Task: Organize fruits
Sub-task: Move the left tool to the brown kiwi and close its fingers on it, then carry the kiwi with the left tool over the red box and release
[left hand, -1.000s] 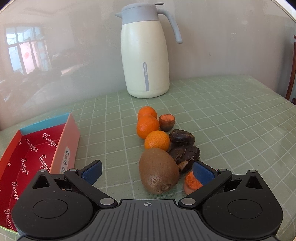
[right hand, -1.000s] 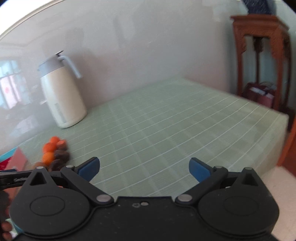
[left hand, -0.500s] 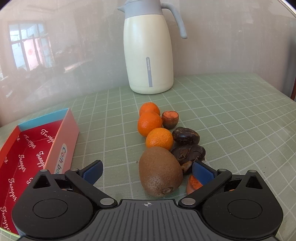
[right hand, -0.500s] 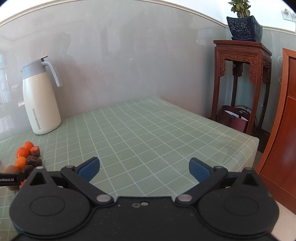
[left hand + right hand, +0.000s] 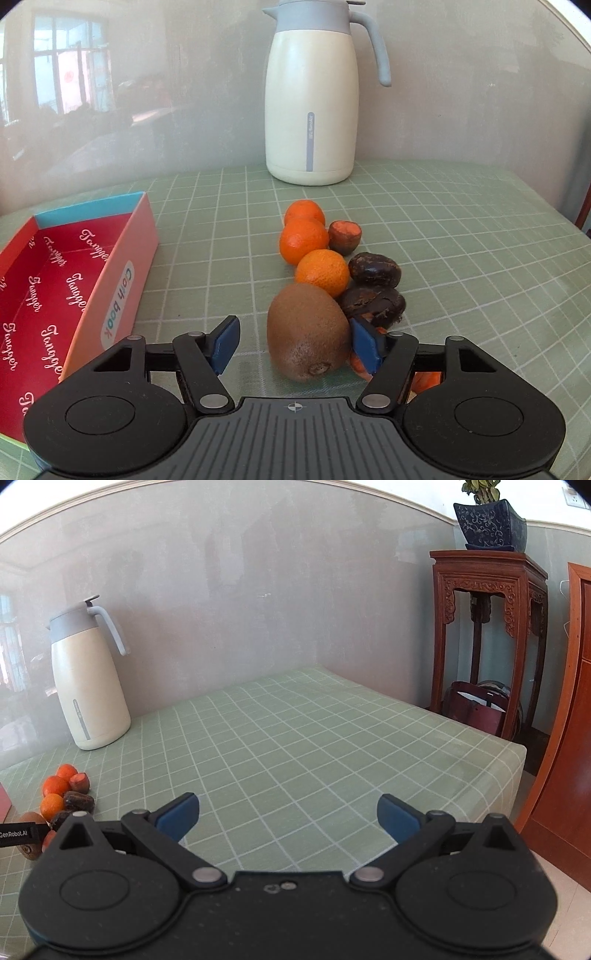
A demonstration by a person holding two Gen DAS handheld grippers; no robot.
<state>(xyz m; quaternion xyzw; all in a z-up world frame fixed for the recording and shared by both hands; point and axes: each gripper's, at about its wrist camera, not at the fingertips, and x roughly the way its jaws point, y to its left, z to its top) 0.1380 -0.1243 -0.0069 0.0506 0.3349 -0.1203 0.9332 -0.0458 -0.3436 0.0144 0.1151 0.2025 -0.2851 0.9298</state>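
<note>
The left gripper (image 5: 293,345), jaws spread around a kiwi (image 5: 308,330), risks nudging the dark fruit (image 5: 373,304) beyond its right pad; the right gripper (image 5: 288,818) hangs open, empty.

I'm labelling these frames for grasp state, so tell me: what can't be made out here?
- Left wrist view: the orange pieces lie mostly behind the left gripper and its right finger; their shape is unclear.
- Same view: whether that finger's pad touches the kiwi cannot be told.
- The red box is cut off by the left edge.
- Right wrist view: the kiwi is partly hidden by the other gripper.
</note>
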